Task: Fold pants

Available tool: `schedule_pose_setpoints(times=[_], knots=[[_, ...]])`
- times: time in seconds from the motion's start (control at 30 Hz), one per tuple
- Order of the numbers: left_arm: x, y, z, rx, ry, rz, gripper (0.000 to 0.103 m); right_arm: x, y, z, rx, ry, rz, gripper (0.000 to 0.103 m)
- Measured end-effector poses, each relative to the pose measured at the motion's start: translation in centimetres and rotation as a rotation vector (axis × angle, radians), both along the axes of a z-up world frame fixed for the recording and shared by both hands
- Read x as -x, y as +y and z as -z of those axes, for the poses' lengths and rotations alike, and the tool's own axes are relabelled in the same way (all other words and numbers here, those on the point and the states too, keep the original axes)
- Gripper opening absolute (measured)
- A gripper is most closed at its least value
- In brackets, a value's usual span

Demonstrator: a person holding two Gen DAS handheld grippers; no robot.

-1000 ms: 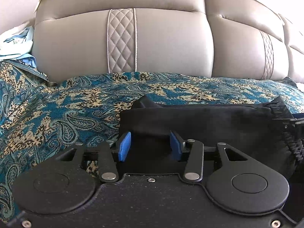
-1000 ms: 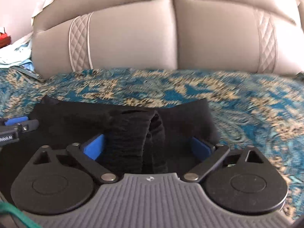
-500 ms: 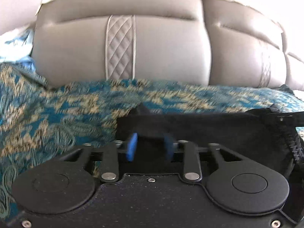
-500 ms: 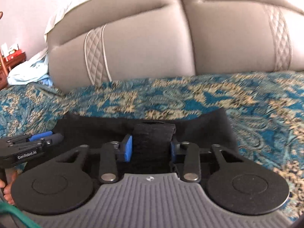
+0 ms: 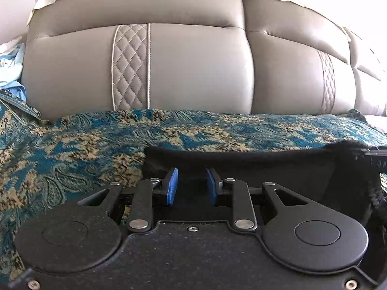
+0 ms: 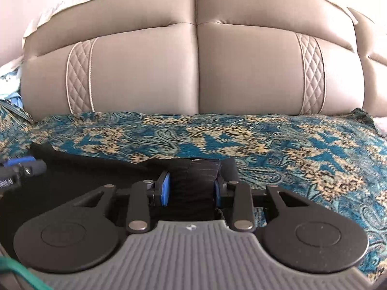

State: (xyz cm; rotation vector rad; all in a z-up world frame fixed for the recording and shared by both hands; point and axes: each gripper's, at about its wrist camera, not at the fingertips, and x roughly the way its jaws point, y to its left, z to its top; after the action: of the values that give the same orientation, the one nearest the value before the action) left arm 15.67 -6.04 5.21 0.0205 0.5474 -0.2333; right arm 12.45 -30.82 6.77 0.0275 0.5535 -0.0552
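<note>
The black pants [image 5: 254,169] lay flat on the bed, on its paisley bedspread [image 5: 72,159], their long axis running side to side, parallel to the padded headboard [image 5: 193,72] at the far edge of the bed. Both grippers had the near edge of the cloth, one toward each end of that long axis. The left gripper [image 5: 191,186] had its blue pads [image 5: 172,186] drawn close together with dark cloth between them; it looked like a pinch on the edge near the left end, though black on black made the contact itself hard to read. The right gripper [image 6: 191,188] was closed firmly on a thick ribbed bunch, most likely the waistband [image 6: 193,178], near the right end of the pants [image 6: 96,169], with the left gripper's tip [image 6: 21,169] showing at that view's left edge. So the garment sat directly ahead of and under both grippers, neither one nearer than the other, and open bedspread [image 6: 290,145] stretched from the pants' far edge toward the headboard. By my reading the coming fold turned on that fact: the near edge would have to travel forward, across the short axis, both ends together, or the crease would skew. There were no containers in view; a heap of pale blue cloth [image 5: 12,79] lay at the bed's far left corner, well apart from the work.
</note>
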Motion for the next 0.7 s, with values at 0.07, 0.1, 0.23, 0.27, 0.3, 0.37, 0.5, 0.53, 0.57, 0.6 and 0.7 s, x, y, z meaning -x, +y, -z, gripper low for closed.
schedule_pose_setpoints(times=[0.07,0.1,0.23,0.27,0.3,0.37,0.5,0.53,0.57,0.6,0.7], knots=[[-0.5,-0.1,0.1,-0.036,0.000,-0.025,0.026,-0.1,-0.2,0.2,-0.003,0.005,0.002,0.039],[-0.8,-0.2,0.3,-0.062,0.010,-0.039,0.026,-0.3,-0.3,0.4,-0.010,0.012,0.003,0.041],[-1.4,-0.5,1.1,-0.119,0.017,-0.055,0.027,-0.5,-0.8,1.2,-0.039,0.029,0.002,0.046],[-1.4,-0.6,1.1,-0.126,0.017,-0.055,0.027,-0.4,-1.0,1.3,-0.051,0.029,0.000,0.049],[-1.3,-0.7,1.1,-0.130,0.017,-0.055,0.027,-0.3,-1.1,1.3,-0.061,0.029,0.002,0.056],[-1.2,-0.6,1.0,-0.128,0.020,-0.054,0.027,-0.2,-1.4,1.4,-0.077,0.027,0.008,0.061],[-0.8,-0.1,0.5,-0.104,0.042,-0.057,0.037,0.2,-1.7,1.7,-0.084,0.013,0.005,0.074],[-0.5,0.1,0.3,-0.099,0.049,-0.063,0.039,0.3,-1.8,1.7,-0.091,0.012,0.004,0.077],[0.1,0.3,0.0,-0.091,0.062,-0.071,0.041,0.3,-1.8,1.7,-0.097,0.015,0.008,0.083],[0.5,0.7,-0.1,-0.080,0.078,-0.074,0.041,0.4,-1.9,1.6,-0.106,0.017,0.012,0.089],[2.4,1.5,-0.5,-0.053,0.134,-0.065,0.042,0.9,-2.2,1.3,-0.136,0.019,0.014,0.093]])
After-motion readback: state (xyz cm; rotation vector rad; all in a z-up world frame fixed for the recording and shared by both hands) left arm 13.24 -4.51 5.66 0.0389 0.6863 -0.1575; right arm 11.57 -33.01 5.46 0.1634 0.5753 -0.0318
